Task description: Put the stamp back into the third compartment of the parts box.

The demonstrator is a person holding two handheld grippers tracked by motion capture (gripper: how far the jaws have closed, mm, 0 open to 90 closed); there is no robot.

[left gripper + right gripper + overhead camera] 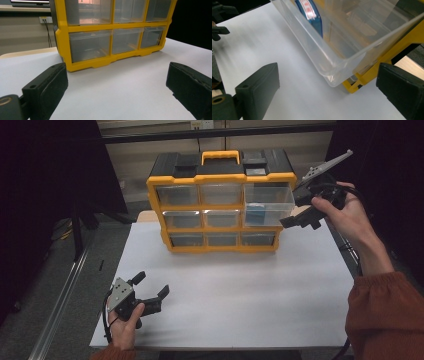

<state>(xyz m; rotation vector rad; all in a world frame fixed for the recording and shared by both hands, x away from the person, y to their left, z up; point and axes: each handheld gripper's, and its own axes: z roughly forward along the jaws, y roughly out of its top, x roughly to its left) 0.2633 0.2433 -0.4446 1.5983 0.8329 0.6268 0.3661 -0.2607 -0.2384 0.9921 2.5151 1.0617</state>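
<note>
The right gripper (300, 217), jaws wide and empty, sits just right of the pulled-out clear plastic drawer (267, 202) in the yellow-and-black organizer box (220, 175).

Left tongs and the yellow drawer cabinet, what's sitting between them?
Nothing: bare white table runs from the left tongs to the cabinet, seen in the high and left gripper views.

A white surface (240, 295) carries a yellow-and-black drawer organizer (220, 202) standing upright at its far edge.
</note>
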